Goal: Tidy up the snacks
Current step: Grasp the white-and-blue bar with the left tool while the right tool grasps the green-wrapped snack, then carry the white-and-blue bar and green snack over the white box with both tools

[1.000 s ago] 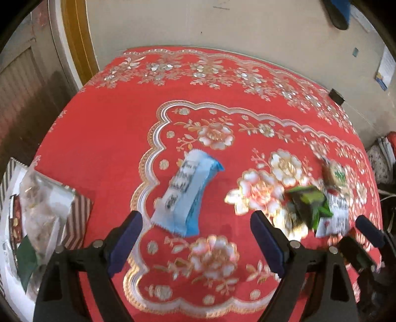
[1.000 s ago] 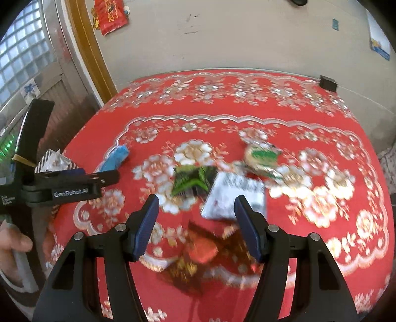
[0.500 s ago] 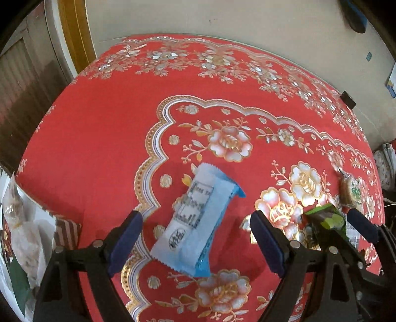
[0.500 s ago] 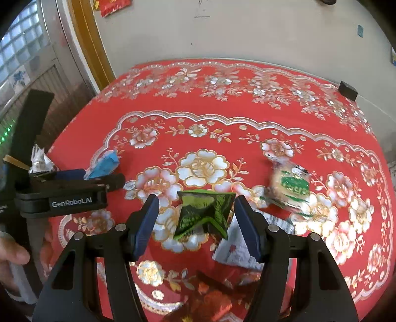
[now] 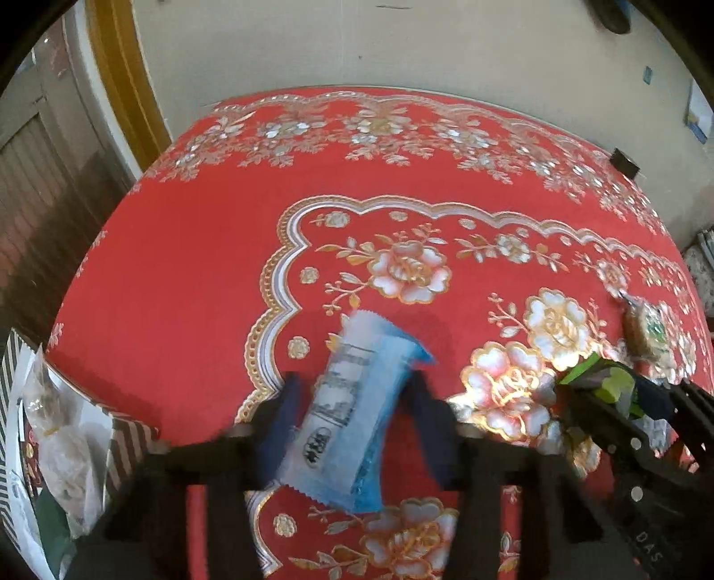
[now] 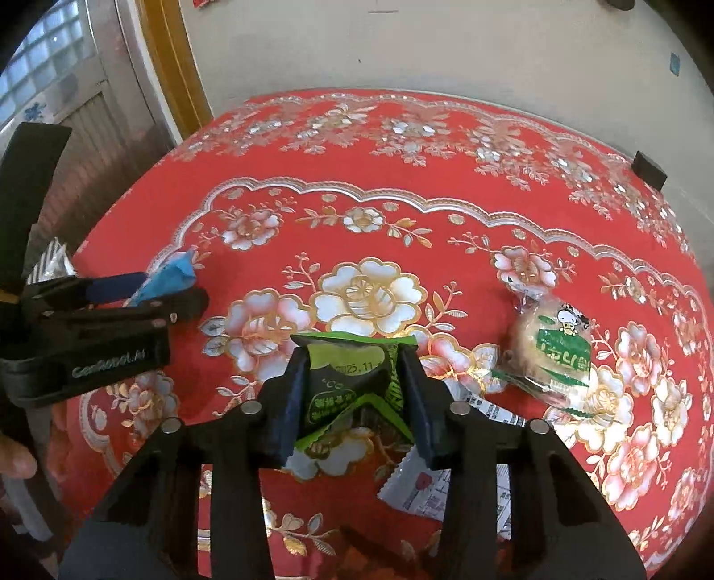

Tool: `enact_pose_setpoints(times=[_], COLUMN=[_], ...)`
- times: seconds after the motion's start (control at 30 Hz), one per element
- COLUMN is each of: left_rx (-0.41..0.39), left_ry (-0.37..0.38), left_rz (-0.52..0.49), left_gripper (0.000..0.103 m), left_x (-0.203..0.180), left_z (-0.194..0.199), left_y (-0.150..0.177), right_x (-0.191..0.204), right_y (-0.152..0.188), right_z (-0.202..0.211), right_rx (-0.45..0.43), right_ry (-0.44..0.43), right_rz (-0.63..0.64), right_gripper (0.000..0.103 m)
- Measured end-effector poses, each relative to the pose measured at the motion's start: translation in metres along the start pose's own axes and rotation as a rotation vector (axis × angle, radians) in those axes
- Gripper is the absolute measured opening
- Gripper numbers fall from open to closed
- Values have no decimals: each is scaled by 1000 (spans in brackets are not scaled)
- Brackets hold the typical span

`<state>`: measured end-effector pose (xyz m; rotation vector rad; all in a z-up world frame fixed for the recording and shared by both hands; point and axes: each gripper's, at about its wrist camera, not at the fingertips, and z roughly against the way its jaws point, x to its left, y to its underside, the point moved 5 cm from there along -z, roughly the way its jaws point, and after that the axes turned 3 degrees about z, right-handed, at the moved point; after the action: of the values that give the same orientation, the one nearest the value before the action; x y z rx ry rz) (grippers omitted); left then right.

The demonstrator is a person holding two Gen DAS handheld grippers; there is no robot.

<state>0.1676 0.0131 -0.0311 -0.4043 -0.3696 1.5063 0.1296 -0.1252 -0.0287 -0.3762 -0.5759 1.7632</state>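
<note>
My right tool point(image 6: 352, 392) pinching green snack pack point(image 6: 352, 379). Left tool point(image 5: 357, 424) blurry, fingers either side of blue snack pack point(image 5: 361, 410), can't tell if gripping. Surface point(image 5: 187, 267) red, gold-flower cloth; beige wall point(image 5: 401, 40) behind, cookie pack point(image 6: 553, 352) nearby.

Right gripper point(image 6: 354, 392) was matte black plastic, two angular arms forking forward, each tipped with a dark navy ridged pad; fingers point(image 6: 292, 403) looked wedge-shaped. Round silver screw heads sat on the arms, two per side. Left gripper point(image 5: 352, 428) was the same build: black frame, navy pads, blurred in its own view. Seen from the right wrist camera, left gripper point(image 6: 147, 296) had a black body with pale lettering on its side, blurred, reading roughly "GenRobot.AI", plus small silver screws near the tip. Bare skin of a hand point(image 6: 15, 459) showed at the left edge, pinkish, fingertip only
</note>
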Motion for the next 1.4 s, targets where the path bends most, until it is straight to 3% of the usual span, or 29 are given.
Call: enact_pose_setpoints(times=[0.43, 0.97, 1.4], left_rx=[-34, -145, -203], left_ry=[40, 3, -17], left_rz=[50, 26, 43], left_gripper=[30, 30, 30], left_x=[19, 36, 59], left_z=[34, 89, 117], left_y=[29, 75, 92], right_x=[18, 69, 102], right_y=[20, 53, 61], right_z=[37, 69, 78], right_rx=[-72, -125, -136], right_ry=[-8, -44, -69], right_rz=[11, 35, 71], right_gripper=[38, 38, 38])
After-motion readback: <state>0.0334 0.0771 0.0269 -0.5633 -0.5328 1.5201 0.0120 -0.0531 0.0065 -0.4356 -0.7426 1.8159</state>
